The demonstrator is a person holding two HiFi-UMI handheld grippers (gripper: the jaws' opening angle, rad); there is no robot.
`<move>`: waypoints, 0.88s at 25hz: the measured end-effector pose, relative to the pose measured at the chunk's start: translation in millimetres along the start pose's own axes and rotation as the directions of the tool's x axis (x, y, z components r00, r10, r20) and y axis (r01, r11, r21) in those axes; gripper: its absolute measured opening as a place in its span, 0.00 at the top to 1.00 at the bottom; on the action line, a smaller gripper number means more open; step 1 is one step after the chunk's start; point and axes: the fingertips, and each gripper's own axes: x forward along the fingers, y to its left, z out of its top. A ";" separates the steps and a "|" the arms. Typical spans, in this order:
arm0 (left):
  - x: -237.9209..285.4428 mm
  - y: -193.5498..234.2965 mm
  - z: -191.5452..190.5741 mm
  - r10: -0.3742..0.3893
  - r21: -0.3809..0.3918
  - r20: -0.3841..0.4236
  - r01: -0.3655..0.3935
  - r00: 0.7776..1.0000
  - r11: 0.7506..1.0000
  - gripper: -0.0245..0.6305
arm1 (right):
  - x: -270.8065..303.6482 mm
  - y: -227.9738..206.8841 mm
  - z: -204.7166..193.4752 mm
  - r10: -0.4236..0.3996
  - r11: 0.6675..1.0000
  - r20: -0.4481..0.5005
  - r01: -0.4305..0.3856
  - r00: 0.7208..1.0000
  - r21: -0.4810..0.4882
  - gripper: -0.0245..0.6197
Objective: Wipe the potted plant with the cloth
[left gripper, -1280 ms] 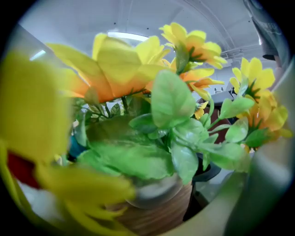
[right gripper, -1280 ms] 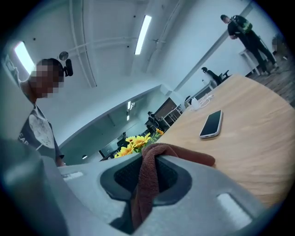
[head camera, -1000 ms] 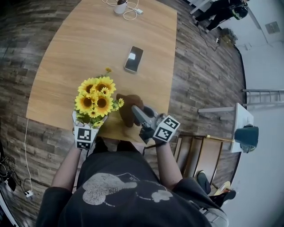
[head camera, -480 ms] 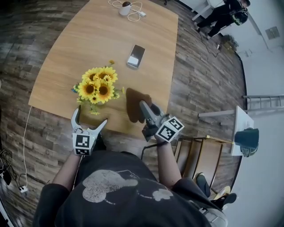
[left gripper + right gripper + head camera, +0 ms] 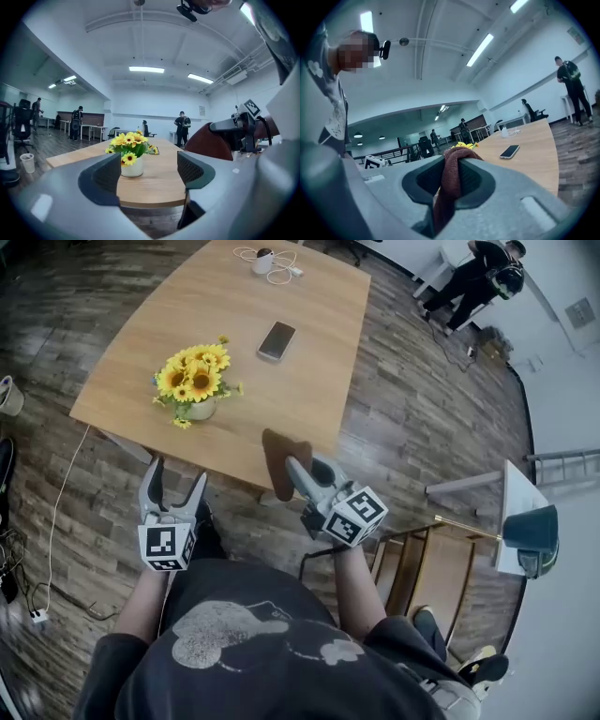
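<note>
The potted plant [image 5: 194, 381], yellow sunflowers in a white pot, stands alone near the front edge of the wooden table [image 5: 234, 315]. My left gripper [image 5: 176, 479] hangs off the table's near edge, well short of the pot. Its jaws are closing with nothing between them, and the plant [image 5: 130, 143] shows beyond them. My right gripper [image 5: 296, 471] is shut on the brown cloth [image 5: 279, 460], which hangs at the table's front edge. In the right gripper view the cloth [image 5: 451, 185] is pinched between the pads and the flowers [image 5: 464, 146] peek over it.
A phone [image 5: 277, 340] lies mid-table, and a small white object with a cable [image 5: 265, 259] sits at the far end. A white side table with a teal cup [image 5: 527, 529] stands to the right. A person [image 5: 478, 268] is far off. A paper cup [image 5: 9, 395] is on the floor at left.
My left gripper let go of the pot and drew back off the table, its jaws narrowing. The right gripper pulled back too, still holding the cloth. The plant stayed on the table.
</note>
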 end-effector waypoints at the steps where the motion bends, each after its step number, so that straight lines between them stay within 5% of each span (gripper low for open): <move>1: -10.6 -7.4 5.7 0.012 -0.001 0.019 -0.012 1.000 1.000 0.36 | -8.5 8.6 0.5 0.009 0.999 0.000 -0.009 1.000 -0.035 0.90; 6: -64.0 -44.1 20.8 0.053 0.002 0.077 -0.054 0.996 0.999 0.57 | -49.2 50.9 2.8 0.054 0.992 0.043 -0.049 0.998 -0.117 0.90; 13: -119.0 -74.9 15.8 0.102 -0.007 0.045 -0.102 0.994 0.995 0.92 | -98.3 87.4 -22.7 0.071 0.992 0.027 -0.068 0.997 -0.105 0.90; 22: -151.3 -97.3 19.5 0.054 -0.056 0.038 -0.052 0.998 0.997 0.94 | -133.6 108.8 -33.2 0.011 0.995 0.047 -0.006 0.999 -0.103 0.90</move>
